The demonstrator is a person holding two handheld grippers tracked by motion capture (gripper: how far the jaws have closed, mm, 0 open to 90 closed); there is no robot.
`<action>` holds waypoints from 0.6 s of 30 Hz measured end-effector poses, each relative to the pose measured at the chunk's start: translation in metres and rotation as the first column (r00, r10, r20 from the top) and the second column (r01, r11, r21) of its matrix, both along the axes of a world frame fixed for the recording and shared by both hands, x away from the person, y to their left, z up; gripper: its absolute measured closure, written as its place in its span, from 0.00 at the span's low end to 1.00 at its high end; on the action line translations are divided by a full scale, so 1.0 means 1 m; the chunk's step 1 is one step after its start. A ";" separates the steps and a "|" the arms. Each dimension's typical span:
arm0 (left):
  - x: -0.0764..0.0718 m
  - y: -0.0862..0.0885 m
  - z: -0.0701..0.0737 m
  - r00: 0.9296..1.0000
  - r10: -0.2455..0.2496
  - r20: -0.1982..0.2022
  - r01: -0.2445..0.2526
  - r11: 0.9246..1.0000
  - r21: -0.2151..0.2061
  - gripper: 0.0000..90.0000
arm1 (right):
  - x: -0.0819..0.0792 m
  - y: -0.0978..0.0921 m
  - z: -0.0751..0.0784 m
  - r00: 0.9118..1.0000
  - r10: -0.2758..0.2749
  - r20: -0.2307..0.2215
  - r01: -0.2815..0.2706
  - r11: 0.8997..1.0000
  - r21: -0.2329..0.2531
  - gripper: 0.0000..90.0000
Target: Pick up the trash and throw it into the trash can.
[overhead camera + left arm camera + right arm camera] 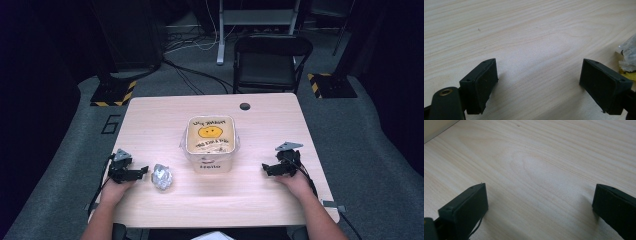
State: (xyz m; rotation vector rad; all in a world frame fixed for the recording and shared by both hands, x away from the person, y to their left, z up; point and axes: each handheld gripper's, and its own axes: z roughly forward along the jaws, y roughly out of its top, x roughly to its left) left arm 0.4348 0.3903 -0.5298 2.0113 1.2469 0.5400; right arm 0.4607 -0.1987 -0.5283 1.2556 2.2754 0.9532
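Grippers rest wide open on the table

Left gripper (pixel 145 170) sits low on the wooden table (pixel 270 130), jaws spread apart. A crinkly wrapped ball (pixel 162 177) lies just beside its tips. Right gripper (pixel 265 169) is spread too, well apart from the white tub (pixel 210 144) in the middle.

A tub (pixel 210 150) and crumpled wrapper (pixel 162 177) block the table's (pixel 270 200) middle.

From above my side, the high view looks forward and down over the whole table (pixel 150 107), with floor and a chair (pixel 270 57) beyond. My left gripper view and right gripper view sit low, close to the same tabletop, looking along their own jaws.
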 end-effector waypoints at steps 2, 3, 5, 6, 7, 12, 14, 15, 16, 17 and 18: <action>0.000 0.000 0.000 1.000 -0.003 0.000 0.003 1.000 0.001 0.16 | -0.001 0.001 0.000 1.000 -0.011 -0.007 0.011 1.000 0.005 0.00; 0.000 0.000 0.000 1.000 -0.003 0.000 0.003 1.000 0.001 0.16 | -0.001 0.001 0.000 1.000 -0.016 -0.007 0.016 1.000 0.008 0.00; 0.000 0.000 0.000 1.000 -0.010 0.000 0.010 1.000 0.002 0.16 | -0.001 0.002 0.000 1.000 -0.016 -0.007 0.016 1.000 0.008 0.00; 0.000 0.000 0.000 1.000 -0.008 0.000 0.008 1.000 0.001 0.15 | -0.001 0.002 0.000 1.000 -0.020 -0.006 0.020 1.000 0.007 0.00; 0.000 -0.001 0.000 1.000 -0.008 0.002 0.008 1.000 0.001 0.15 | -0.001 0.002 0.000 1.000 -0.021 -0.006 0.021 1.000 0.007 0.00; 0.000 0.000 0.000 1.000 -0.017 0.002 0.017 1.000 0.006 0.15 | -0.001 0.002 0.000 1.000 -0.022 -0.006 0.022 1.000 0.007 0.00; 0.000 0.000 0.000 1.000 -0.017 0.000 0.017 1.000 0.006 0.15 | -0.001 0.002 0.000 1.000 -0.016 -0.004 0.016 1.000 0.002 0.00; 0.000 0.000 0.000 1.000 -0.016 0.001 0.016 1.000 0.005 0.15 | -0.001 0.002 0.000 1.000 -0.018 -0.006 0.018 1.000 0.005 0.00; 0.000 0.000 0.000 1.000 -0.016 0.000 0.016 1.000 0.006 0.15 | -0.001 0.002 0.000 1.000 -0.019 -0.006 0.019 1.000 0.005 0.00; 0.000 0.000 0.000 1.000 -0.016 0.000 0.016 1.000 0.006 0.15 | -0.001 0.002 0.000 1.000 -0.019 -0.006 0.019 1.000 0.005 0.00; 0.000 0.000 0.000 1.000 -0.017 0.003 0.016 1.000 0.007 0.15 | -0.002 0.002 0.000 1.000 -0.023 -0.006 0.023 1.000 0.007 0.00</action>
